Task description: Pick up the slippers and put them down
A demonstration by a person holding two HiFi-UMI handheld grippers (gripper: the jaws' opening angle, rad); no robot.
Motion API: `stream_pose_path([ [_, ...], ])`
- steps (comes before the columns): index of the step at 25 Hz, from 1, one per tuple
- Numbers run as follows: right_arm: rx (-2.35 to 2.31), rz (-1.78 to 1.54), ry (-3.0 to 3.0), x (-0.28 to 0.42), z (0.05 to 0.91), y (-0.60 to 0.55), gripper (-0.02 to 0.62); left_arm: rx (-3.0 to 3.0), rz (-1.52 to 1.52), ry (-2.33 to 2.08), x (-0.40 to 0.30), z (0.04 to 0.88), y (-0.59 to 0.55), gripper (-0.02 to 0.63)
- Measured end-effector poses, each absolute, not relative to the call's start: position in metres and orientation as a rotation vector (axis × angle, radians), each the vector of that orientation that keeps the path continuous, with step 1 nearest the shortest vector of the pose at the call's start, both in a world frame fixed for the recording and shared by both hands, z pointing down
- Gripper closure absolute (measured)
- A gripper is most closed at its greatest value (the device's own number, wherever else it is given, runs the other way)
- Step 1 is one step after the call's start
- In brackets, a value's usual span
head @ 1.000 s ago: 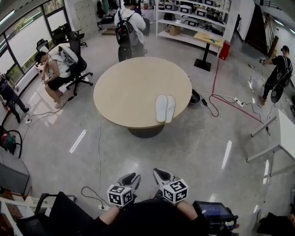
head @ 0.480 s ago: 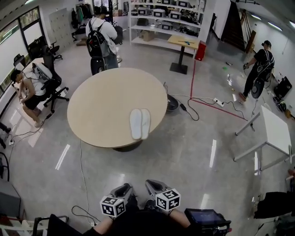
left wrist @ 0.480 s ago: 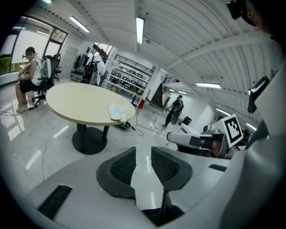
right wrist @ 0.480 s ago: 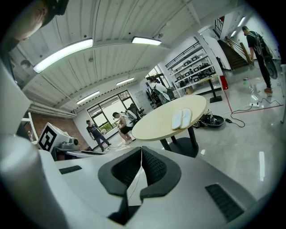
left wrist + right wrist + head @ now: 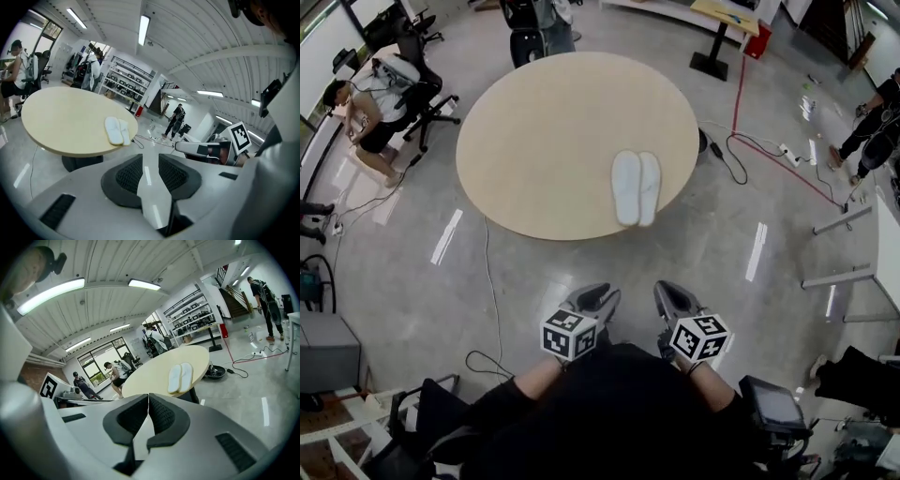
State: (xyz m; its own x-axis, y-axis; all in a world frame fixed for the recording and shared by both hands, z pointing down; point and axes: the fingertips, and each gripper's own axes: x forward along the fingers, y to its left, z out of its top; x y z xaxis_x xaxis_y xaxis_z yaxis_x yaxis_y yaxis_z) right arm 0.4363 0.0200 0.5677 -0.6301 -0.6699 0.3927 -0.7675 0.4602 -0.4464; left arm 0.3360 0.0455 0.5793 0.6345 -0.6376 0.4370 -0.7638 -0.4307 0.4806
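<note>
Slippers (image 5: 636, 187): white pair, side by side and touching, lying flat on the round beige table (image 5: 544, 131), on its right part close to the edge nearest the person holding the grippers. Nothing else on the tabletop. Both grippers are low in the head view, over the grey floor (image 5: 703, 253), well apart from the table and the slippers, both pointing toward the table. Left gripper (image 5: 598, 296): in the left gripper view the pads (image 5: 126, 176) stand slightly apart at the tips, with floor visible through the gap and nothing between them. Right gripper (image 5: 667, 292): the right gripper view shows its pads (image 5: 161, 416) clenched tip to tip and empty. Both gripper views have the slippers ahead of the jaws, far off on the table. Around the table: a black cable (image 5: 487, 281) runs across the floor on the left, a red line (image 5: 737, 94) on the floor to the upper right, and a seated person (image 5: 356, 108) beside an office chair (image 5: 417, 89) at the upper left.
</note>
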Motion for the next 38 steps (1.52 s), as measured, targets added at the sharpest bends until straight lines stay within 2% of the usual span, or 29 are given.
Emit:
stream_pose_path([
  [9,1.409,1.113,-2.42,0.401,0.594,-0.079,0.58,2.091,0.259,-1.054,0.271,0.606,-0.044,0.486],
  [16,1.514,1.295,-2.313,0.396,0.641,-0.122,0.577,2.081,0.326,-1.022,0.254,0.625,-0.084,0.486],
  [18,1.53,1.401,-2.28,0.397,0.657,-0.128,0.541,2.068,0.34,-1.017,0.255,0.629,-0.092,0.486],
  [21,1.548,1.558,-2.225,0.399,0.678,-0.129,0.451,2.055,0.356,-1.012,0.259,0.629,-0.095,0.486],
  [31,1.577,1.996,-2.069,0.402,0.748,-0.179,0.365,2.021,0.391,-1.05,0.284,0.629,-0.138,0.486],
  [38,1.612,2.092,-1.945,0.389,0.776,-0.187,0.345,1.991,0.411,-1.056,0.28,0.633,-0.132,0.486],
])
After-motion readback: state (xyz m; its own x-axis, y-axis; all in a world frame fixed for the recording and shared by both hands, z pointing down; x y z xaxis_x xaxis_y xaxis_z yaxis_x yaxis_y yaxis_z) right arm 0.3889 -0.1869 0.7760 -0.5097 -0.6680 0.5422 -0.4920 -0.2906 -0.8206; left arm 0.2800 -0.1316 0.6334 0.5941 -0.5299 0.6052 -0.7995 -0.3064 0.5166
